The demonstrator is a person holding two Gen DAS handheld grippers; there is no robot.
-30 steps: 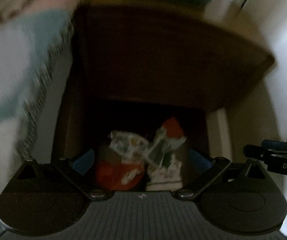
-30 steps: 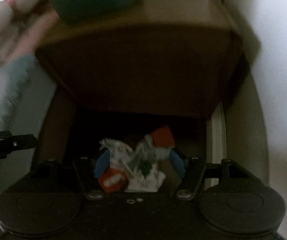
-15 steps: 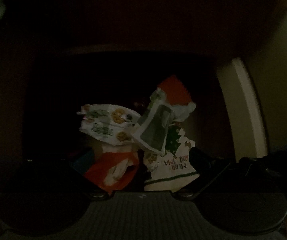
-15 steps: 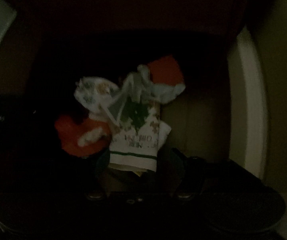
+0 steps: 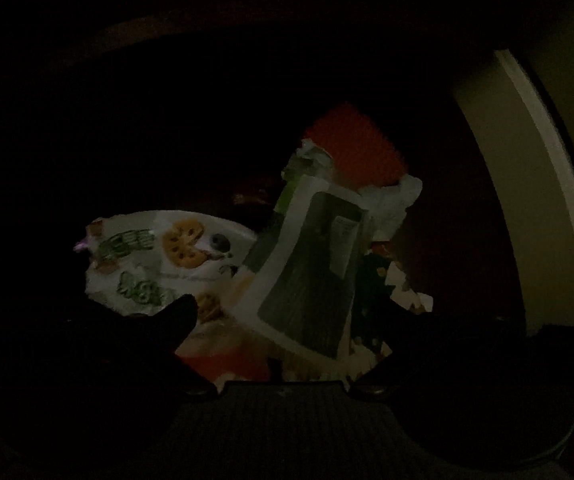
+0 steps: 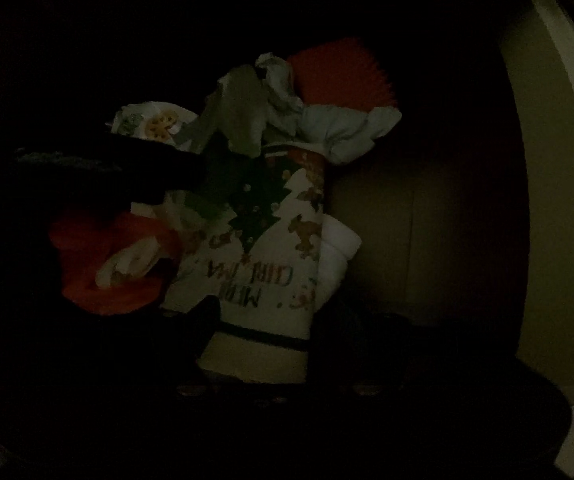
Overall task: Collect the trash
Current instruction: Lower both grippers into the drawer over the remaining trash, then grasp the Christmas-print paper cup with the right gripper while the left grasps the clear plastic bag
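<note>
Nothing picked up yet imo. Trash pile [image 5: 311, 256] sits in a dark nook, right btwn both sets of jaws. Left gripper [image 5: 287, 320] closing, right gripper [image 6: 263, 312] wide-ish, neither pinching anything afaict.

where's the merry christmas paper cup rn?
Right wrist view, centre: the Christmas cup lies in the dark trash pile, between the red wrapper on its left and the cardboard wall on its right, crumpled grey paper just above.
</note>
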